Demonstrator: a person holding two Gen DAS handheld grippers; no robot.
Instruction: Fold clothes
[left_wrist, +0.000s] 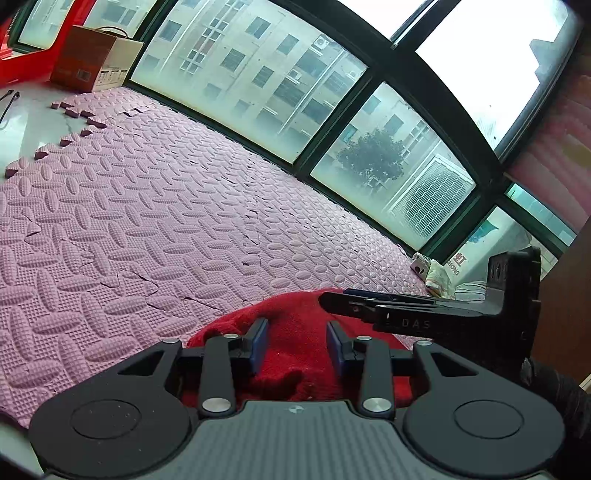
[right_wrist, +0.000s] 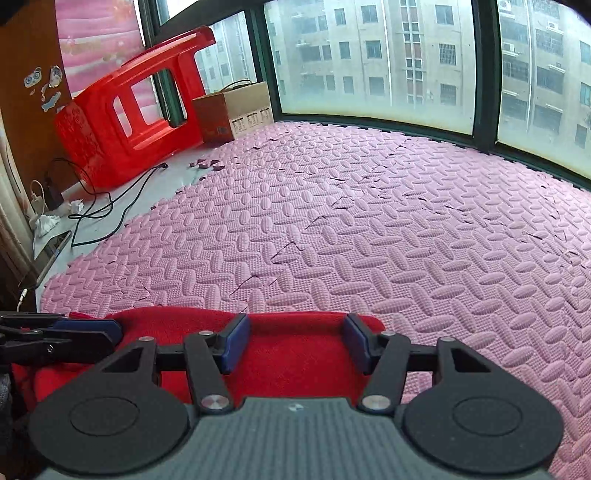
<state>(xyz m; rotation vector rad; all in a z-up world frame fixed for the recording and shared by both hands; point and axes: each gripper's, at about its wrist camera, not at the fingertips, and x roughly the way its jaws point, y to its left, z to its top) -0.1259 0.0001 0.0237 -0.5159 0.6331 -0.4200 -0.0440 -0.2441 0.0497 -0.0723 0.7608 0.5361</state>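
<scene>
While both tools, left tool (left_wrist: 297, 345) and right tool (right_wrist: 297, 341), hung apart over the red garment (right_wrist: 291, 354), folding looked barely begun on the pink mat (right_wrist: 369, 229)

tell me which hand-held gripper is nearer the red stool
Left. The red stool lies far off to the left; the left hand-held gripper sits on that side, the right beyond it.
</scene>
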